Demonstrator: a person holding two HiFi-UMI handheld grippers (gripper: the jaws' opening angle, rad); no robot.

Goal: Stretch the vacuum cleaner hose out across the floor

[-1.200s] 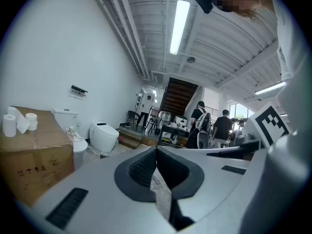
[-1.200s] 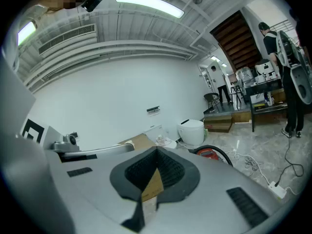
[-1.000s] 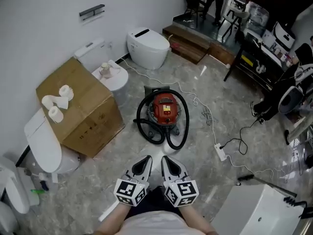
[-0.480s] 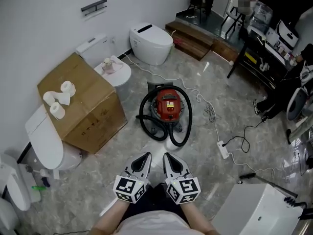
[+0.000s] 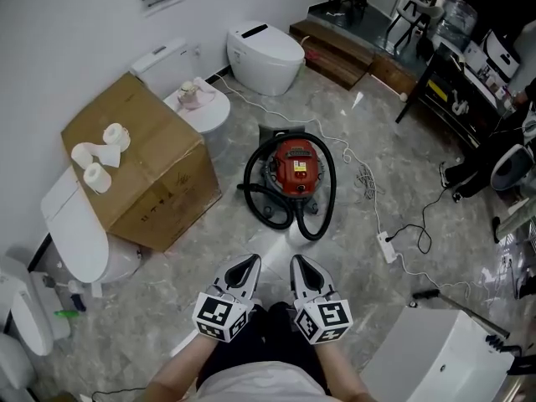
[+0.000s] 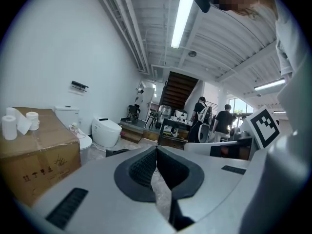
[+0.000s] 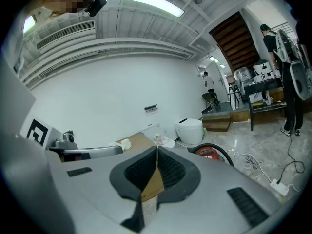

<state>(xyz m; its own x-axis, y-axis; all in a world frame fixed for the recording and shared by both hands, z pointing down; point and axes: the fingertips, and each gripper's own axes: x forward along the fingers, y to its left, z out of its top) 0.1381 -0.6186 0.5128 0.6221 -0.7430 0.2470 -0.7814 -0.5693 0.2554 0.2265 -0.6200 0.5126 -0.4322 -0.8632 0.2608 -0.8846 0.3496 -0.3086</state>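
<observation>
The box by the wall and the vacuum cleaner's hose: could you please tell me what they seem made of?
Box: likely cardboard, matte brown, with a taped seam and printed marks.
Hose: probably flexible plastic or rubber, black, slightly glossy, bending in a loop around the red vacuum cleaner.

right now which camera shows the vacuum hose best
The head view: from above, the whole black hose shows, looped around the red vacuum cleaner. The right gripper view catches only a short arc of the hose beside the red body. The left gripper view shows none of it clearly.
</observation>
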